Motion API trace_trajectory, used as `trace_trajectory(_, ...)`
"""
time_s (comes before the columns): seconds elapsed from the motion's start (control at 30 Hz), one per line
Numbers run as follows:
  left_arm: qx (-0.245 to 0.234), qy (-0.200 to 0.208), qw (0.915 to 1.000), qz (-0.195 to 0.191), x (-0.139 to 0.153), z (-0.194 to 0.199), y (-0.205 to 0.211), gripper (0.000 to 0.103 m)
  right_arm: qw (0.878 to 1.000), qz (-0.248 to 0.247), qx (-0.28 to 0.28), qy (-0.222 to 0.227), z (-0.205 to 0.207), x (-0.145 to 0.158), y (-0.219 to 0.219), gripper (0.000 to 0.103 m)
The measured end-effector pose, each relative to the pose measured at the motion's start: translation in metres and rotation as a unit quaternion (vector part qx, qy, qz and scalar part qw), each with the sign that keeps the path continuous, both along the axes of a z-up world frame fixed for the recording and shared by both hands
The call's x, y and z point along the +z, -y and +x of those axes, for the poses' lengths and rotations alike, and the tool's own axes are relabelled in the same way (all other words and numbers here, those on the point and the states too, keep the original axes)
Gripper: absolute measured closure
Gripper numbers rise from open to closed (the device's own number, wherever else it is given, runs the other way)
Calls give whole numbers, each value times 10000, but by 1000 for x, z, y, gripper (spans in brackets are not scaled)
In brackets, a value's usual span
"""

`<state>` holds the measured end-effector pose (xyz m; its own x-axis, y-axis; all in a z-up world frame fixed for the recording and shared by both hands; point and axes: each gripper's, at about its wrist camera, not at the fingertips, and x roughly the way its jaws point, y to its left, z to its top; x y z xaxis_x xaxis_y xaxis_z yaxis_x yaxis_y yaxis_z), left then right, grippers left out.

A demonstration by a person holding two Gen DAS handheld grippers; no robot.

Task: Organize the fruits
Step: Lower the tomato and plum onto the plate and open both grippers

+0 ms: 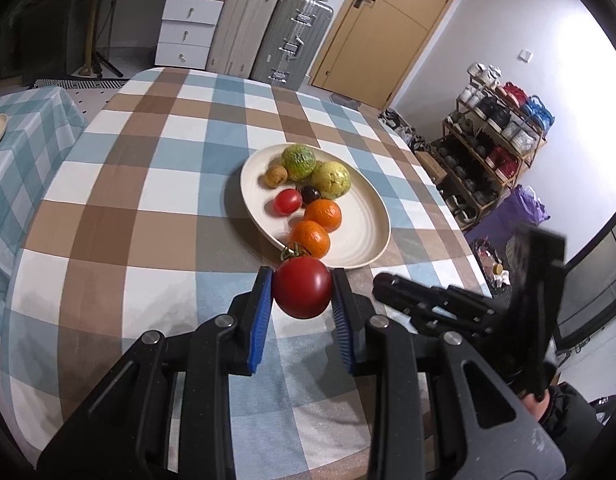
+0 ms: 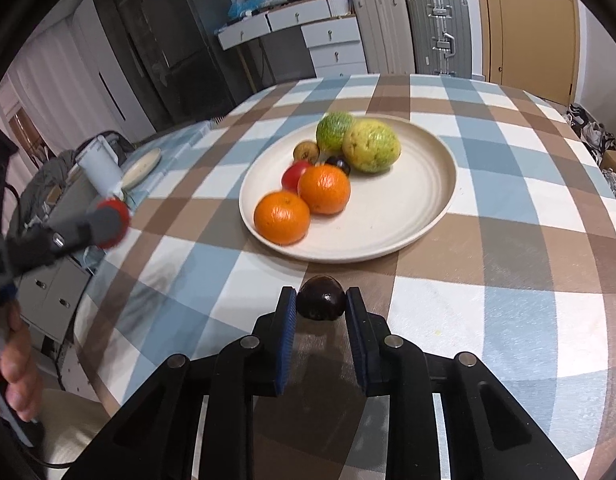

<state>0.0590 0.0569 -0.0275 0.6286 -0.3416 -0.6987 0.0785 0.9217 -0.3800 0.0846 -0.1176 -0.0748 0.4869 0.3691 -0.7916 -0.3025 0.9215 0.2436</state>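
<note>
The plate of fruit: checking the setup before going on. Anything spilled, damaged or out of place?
Nothing stands out. The cream round plate sits flat on the checked tablecloth, with its fruit whole and inside the rim.

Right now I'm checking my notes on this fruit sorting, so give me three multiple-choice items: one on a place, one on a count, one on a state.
1. Where does the dark fruit in the right claw sit?
A. On the plate
B. On the tablecloth, short of the plate
C. On the floor

2. How many oranges lie on the plate?
A. One
B. Two
C. Four

3. What is the left claw doing?
A. Gripping a red tomato
B. Hanging open and empty
C. Gripping an orange

Answers:
1 B: the right wrist view shows it on the tablecloth, nearer than the plate's rim.
2 B: two oranges lie side by side.
3 A: the blue pads press both sides of the red tomato.
</note>
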Motion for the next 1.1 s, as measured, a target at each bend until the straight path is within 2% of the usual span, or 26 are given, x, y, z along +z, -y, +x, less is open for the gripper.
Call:
trace_trajectory(0.37, -417, -4, 9991, -28, 3, 32, 36, 77, 9983, 386, -296, 318, 6, 28, 33, 78)
trace_trajectory(0.53, -684, -131, 9975, -104, 3, 65, 59, 77, 9973, 457, -449, 370, 18, 35, 54, 78)
trace_trajectory(0.7, -840, -253, 9961, -88, -7, 101, 84, 77, 9961, 591, -361, 547, 38, 43, 64, 78)
trace_trajectory(1.1, -1070, -691, 9902, -569, -35, 165, 114, 77, 9967, 627, -300, 409, 95, 27, 74, 78)
